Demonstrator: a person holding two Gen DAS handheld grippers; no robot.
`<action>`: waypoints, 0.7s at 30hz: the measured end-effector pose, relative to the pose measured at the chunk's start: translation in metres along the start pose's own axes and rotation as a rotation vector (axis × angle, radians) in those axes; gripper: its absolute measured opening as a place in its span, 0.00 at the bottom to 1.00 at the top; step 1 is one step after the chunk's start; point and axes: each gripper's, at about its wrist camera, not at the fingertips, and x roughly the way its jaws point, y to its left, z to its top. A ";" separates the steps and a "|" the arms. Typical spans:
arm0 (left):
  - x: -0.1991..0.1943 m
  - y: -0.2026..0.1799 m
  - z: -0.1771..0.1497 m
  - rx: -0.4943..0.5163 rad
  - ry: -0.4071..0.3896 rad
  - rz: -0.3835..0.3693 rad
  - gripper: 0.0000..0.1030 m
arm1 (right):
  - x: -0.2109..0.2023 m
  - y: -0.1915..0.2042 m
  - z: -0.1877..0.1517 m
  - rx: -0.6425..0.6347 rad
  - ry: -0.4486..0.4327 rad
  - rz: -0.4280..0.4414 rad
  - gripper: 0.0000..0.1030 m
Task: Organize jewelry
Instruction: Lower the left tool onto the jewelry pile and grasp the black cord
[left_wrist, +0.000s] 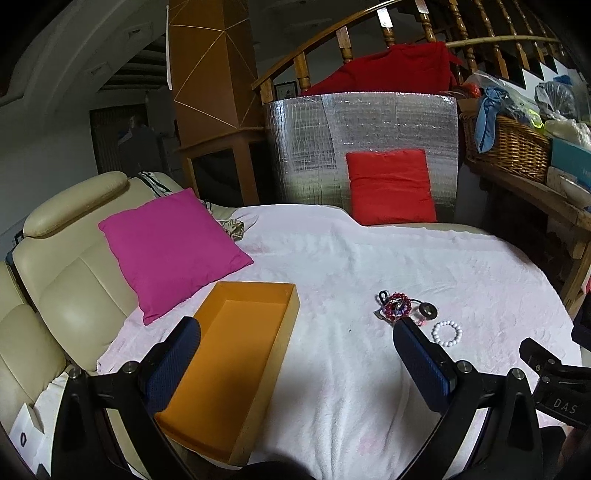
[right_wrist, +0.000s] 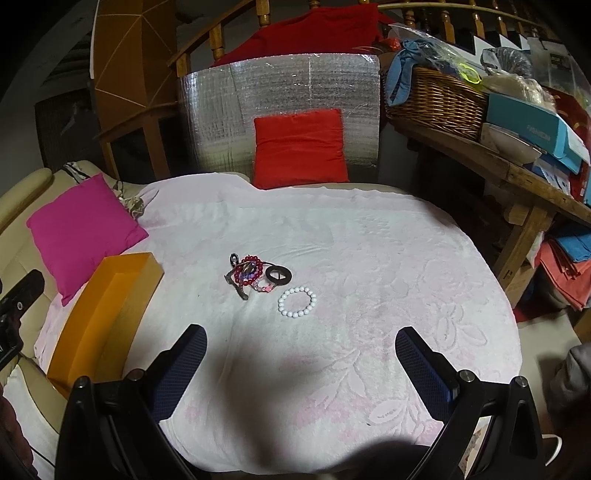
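A pile of jewelry (right_wrist: 248, 274) with red beads and dark pieces lies mid-blanket, a dark ring (right_wrist: 278, 275) at its right edge. A white bead bracelet (right_wrist: 297, 301) lies apart, just below right of the pile. An orange open box (right_wrist: 107, 306) stands to the left, nothing visible in it. In the left wrist view the box (left_wrist: 236, 354) lies between and beyond the fingers of my open left gripper (left_wrist: 295, 362); the pile (left_wrist: 397, 306) and bracelet (left_wrist: 447, 333) sit near its right fingertip. My right gripper (right_wrist: 301, 363) is open, short of the bracelet, holding nothing.
A pale pink-white blanket (right_wrist: 369, 258) covers a cream sofa. A magenta cushion (right_wrist: 83, 230) lies at the left, a red cushion (right_wrist: 299, 147) leans on a silver foil panel behind. A wooden shelf with a wicker basket (right_wrist: 436, 99) and boxes crowds the right.
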 end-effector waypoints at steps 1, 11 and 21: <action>0.001 -0.001 -0.001 0.004 0.001 -0.001 1.00 | 0.002 0.001 0.000 -0.001 0.003 0.002 1.00; 0.022 -0.009 0.001 0.023 0.004 0.003 1.00 | 0.028 0.000 0.006 -0.016 0.013 0.019 1.00; 0.119 -0.014 -0.021 -0.056 0.098 -0.097 1.00 | 0.112 -0.046 0.007 0.015 0.017 0.132 1.00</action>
